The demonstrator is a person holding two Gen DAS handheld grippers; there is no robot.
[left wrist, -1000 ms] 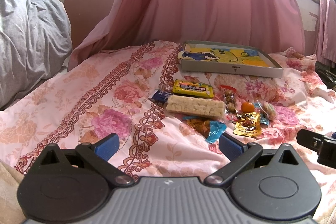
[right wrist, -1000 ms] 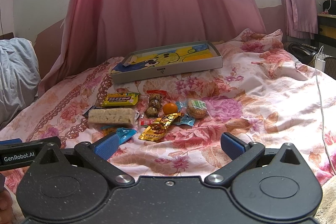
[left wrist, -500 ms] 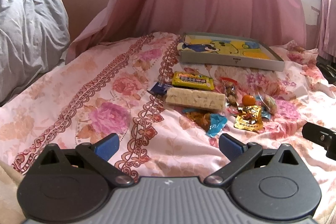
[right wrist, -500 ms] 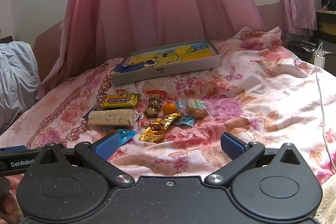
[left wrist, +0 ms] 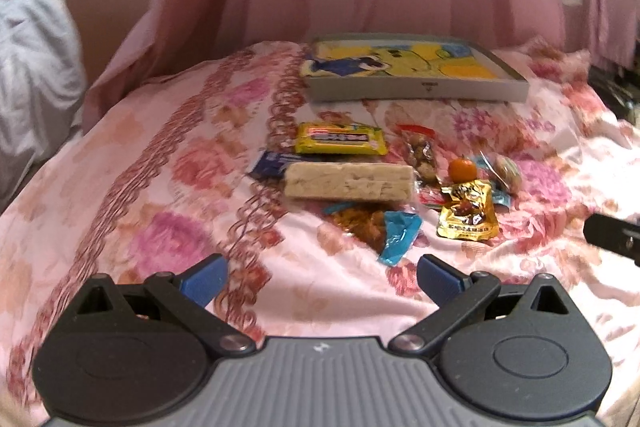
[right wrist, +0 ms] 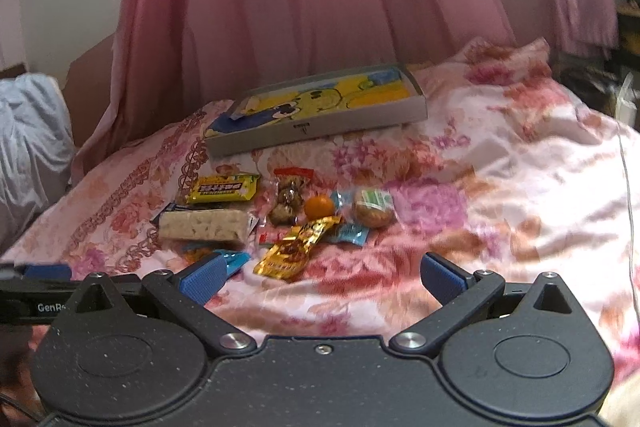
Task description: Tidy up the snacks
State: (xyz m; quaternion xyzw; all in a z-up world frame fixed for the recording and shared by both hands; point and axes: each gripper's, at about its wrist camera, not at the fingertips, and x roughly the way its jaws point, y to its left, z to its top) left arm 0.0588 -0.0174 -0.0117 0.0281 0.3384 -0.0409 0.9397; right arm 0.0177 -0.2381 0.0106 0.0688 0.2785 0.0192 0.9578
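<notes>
Several snacks lie in a cluster on the floral bedspread. A pale rice bar lies in front of a yellow packet. Right of them are a small orange, a gold pouch, a nut bag and a round wrapped cake. Behind stands a shallow grey box with a yellow cartoon lining. My left gripper is open, short of a blue wrapper. My right gripper is open too, near the gold pouch.
A pink curtain hangs behind the bed. A grey pillow lies at the left. The other gripper's black body shows at the right edge of the left wrist view. A white cable runs down the bedspread at right.
Both grippers have moved forward toward the snack cluster, which now looks larger and closer. Their jaws stay open and no snack has moved.
</notes>
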